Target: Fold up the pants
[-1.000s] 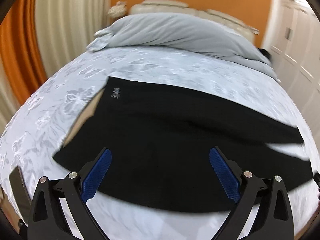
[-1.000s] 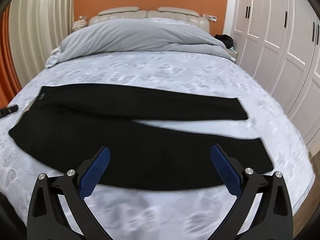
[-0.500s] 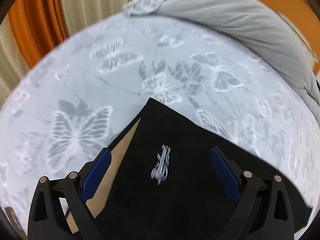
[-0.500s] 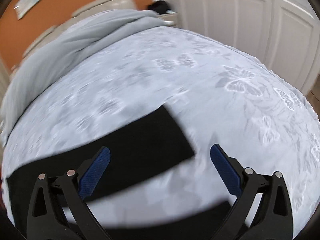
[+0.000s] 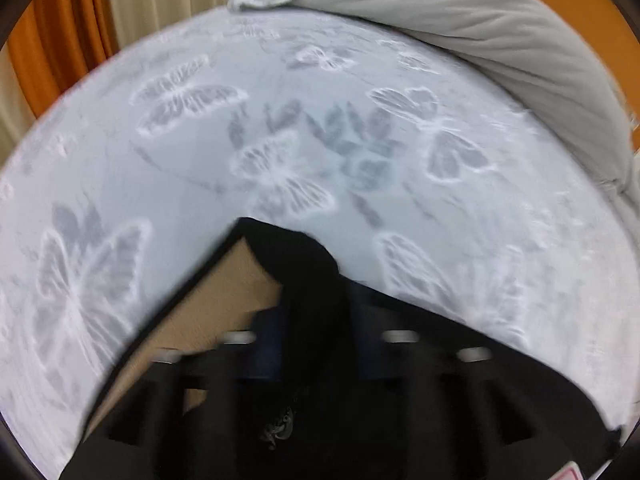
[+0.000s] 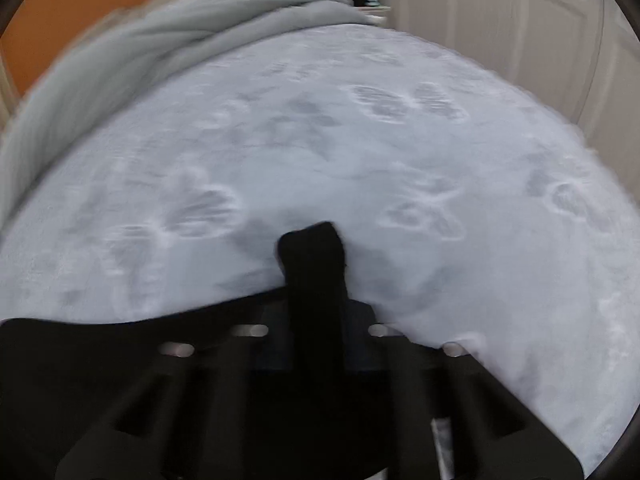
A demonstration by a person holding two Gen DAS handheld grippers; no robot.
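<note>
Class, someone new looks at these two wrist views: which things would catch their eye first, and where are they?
First, the black pants, bunched into a peak in the left tongs at bottom centre; the right tongs pinch another black tuft. Both have just closed on fabric. Behind lies the pale butterfly-patterned bedspread, with a grey duvet heaped at the far end.

One pair of black pants (image 5: 312, 276), two grippers, left (image 5: 314, 344) and right (image 6: 316, 340), one grey duvet (image 5: 480, 20), one butterfly-patterned bedspread (image 5: 200, 160).
</note>
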